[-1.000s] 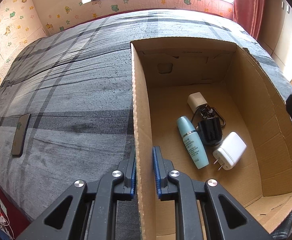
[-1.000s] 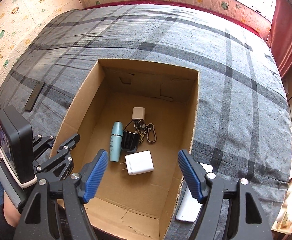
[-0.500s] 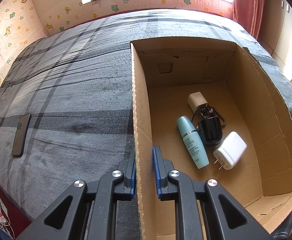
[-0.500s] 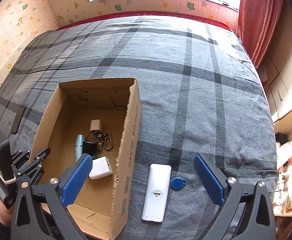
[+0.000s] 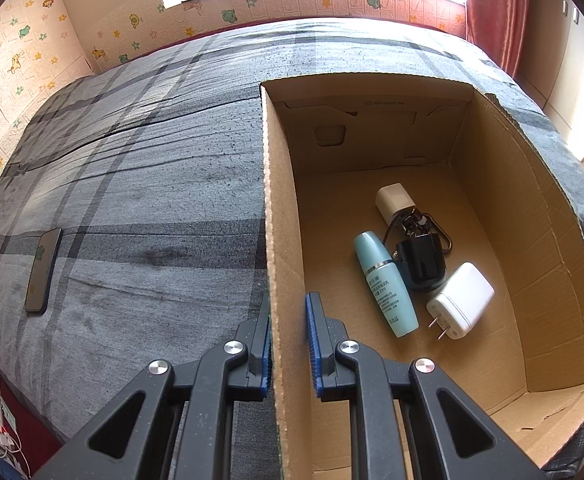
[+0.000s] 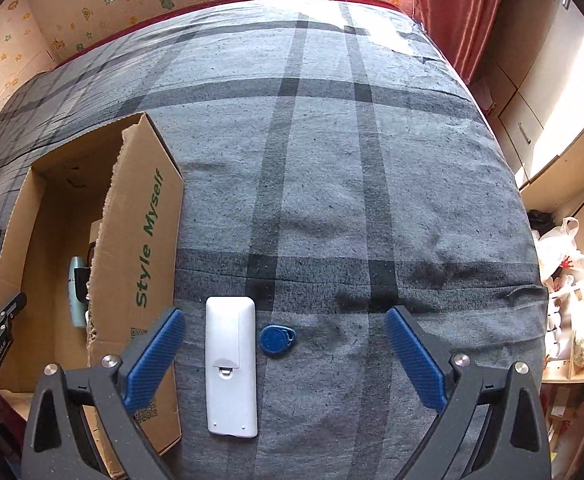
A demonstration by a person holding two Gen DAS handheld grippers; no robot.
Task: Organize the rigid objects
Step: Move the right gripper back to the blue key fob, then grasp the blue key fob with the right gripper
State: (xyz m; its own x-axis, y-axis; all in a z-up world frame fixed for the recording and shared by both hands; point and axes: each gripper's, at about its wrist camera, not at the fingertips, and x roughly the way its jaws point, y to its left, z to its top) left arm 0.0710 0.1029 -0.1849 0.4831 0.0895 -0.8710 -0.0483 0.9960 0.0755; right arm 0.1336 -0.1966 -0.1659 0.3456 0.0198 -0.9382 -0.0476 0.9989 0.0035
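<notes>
Now pinching the near wall of the cardboard box [image 5: 280, 208] with left gripper [image 5: 288, 344]. Right gripper [image 6: 284, 354] spread wide but closing a little, hanging over white remote [image 6: 231, 364] and blue key tag [image 6: 278, 340] on the grey blanket [image 6: 332, 184] beside the box.

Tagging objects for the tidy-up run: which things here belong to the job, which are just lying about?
Job:
cardboard box, its wall clamped by the left gripper
teal bottle, white charger, keys with black fob, beige plug, all in the box
white remote and blue tag, on the blanket between the right gripper fingers, untouched; its jaws are closing

Lying about:
phone
curtain
plastic bags
</notes>
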